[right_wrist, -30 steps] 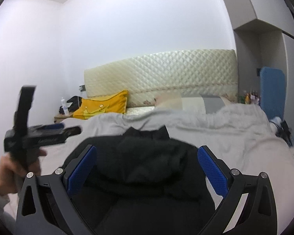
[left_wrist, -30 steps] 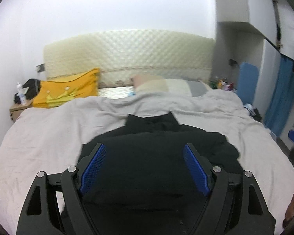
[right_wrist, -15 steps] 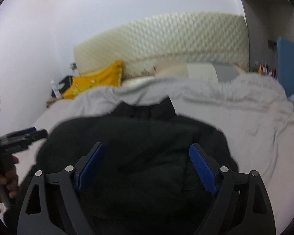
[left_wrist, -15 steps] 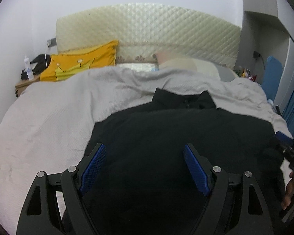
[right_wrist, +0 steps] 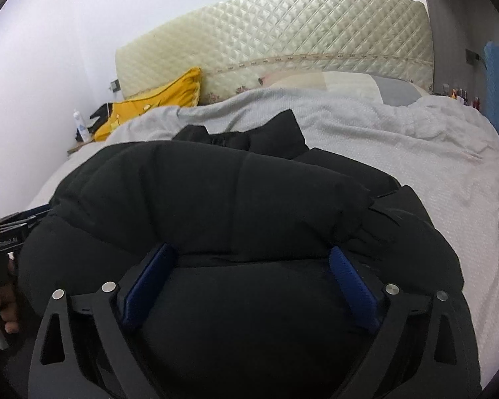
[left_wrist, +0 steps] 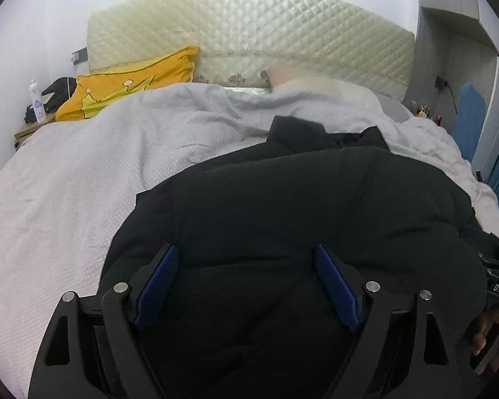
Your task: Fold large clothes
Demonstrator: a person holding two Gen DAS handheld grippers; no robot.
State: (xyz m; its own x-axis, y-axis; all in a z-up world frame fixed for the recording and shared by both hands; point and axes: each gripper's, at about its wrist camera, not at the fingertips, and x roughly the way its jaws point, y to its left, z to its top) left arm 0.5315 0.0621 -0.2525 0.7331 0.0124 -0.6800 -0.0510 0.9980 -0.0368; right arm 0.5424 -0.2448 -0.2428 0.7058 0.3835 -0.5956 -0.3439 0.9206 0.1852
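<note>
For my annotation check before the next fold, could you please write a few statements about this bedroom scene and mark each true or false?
1. A black padded jacket lies on the pale bedspread. True.
2. The pillow by the headboard is green. False: it is yellow.
3. The left tool is clamped shut. False: its blue pads stand wide apart over the jacket.
4. The right tool is open. True.
5. A white bottle stands on the nightstand. True.
</note>
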